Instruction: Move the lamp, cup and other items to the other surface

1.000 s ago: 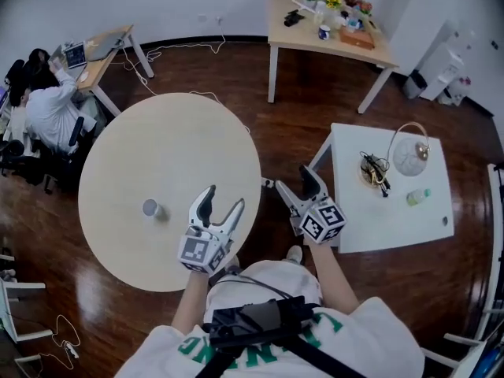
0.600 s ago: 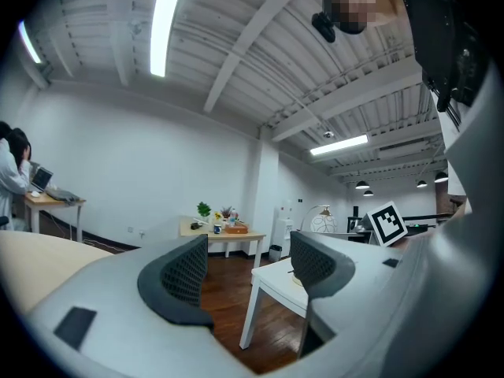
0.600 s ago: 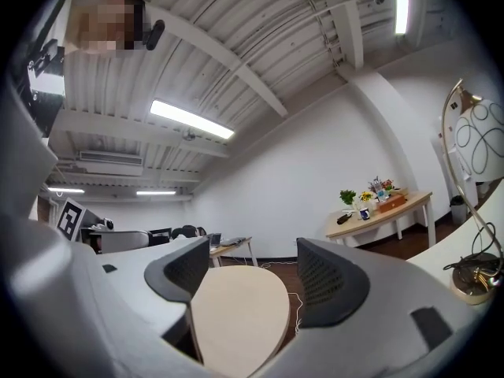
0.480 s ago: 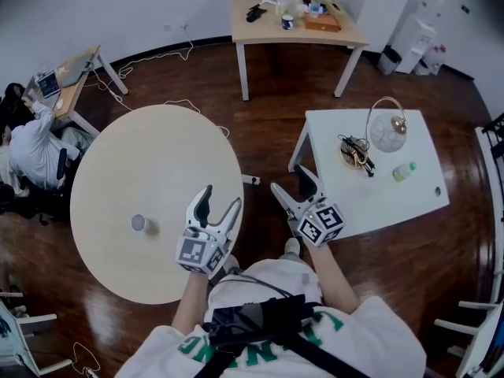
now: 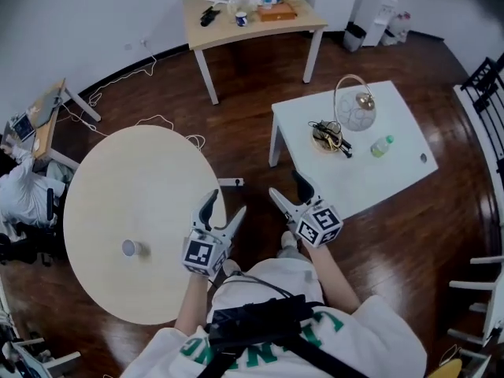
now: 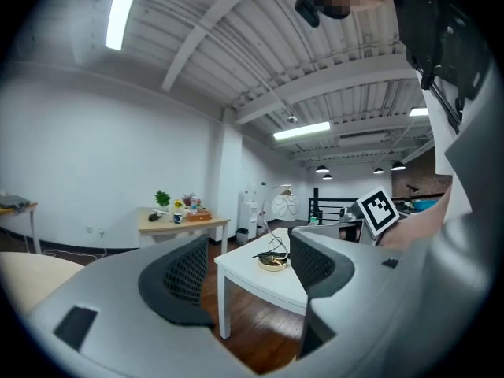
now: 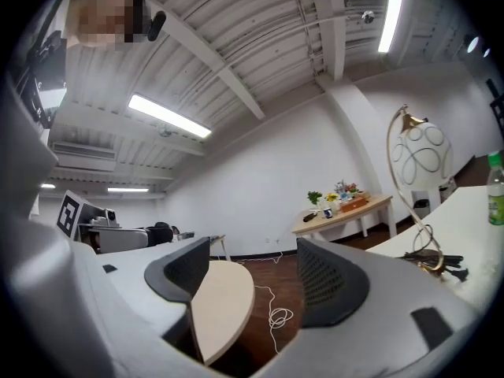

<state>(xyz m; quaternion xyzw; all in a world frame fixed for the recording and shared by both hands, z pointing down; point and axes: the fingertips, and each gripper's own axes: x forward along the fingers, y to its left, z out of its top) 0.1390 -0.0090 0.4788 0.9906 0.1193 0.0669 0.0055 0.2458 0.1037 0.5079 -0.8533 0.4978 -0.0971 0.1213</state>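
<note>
On the round beige table [image 5: 142, 211] at the left stands a small cup [image 5: 130, 248]. The white square table [image 5: 394, 179] at the right carries a globe lamp with a brass arch [image 5: 354, 109], a dish of tangled keys or cables [image 5: 327, 138] and a green bottle [image 5: 380, 146]. My left gripper [image 5: 224, 208] hovers open and empty off the round table's right edge. My right gripper [image 5: 287, 187] is open and empty near the white table's front left corner. The left gripper view shows the dish [image 6: 273, 262] and lamp [image 6: 285, 203] ahead. The right gripper view shows the lamp [image 7: 421, 160] and bottle [image 7: 496, 199] at the right.
A wooden table [image 5: 252, 18] with plants, a mug and a box stands at the back. A person sits at a desk [image 5: 35, 124] far left. Cables [image 5: 169, 124] lie on the dark wood floor. A white chair [image 5: 484, 290] stands at the right edge.
The view has swung toward the white table, so both tables have slid left and down in the picture. Both grippers stay in front of the body, open and empty.
</note>
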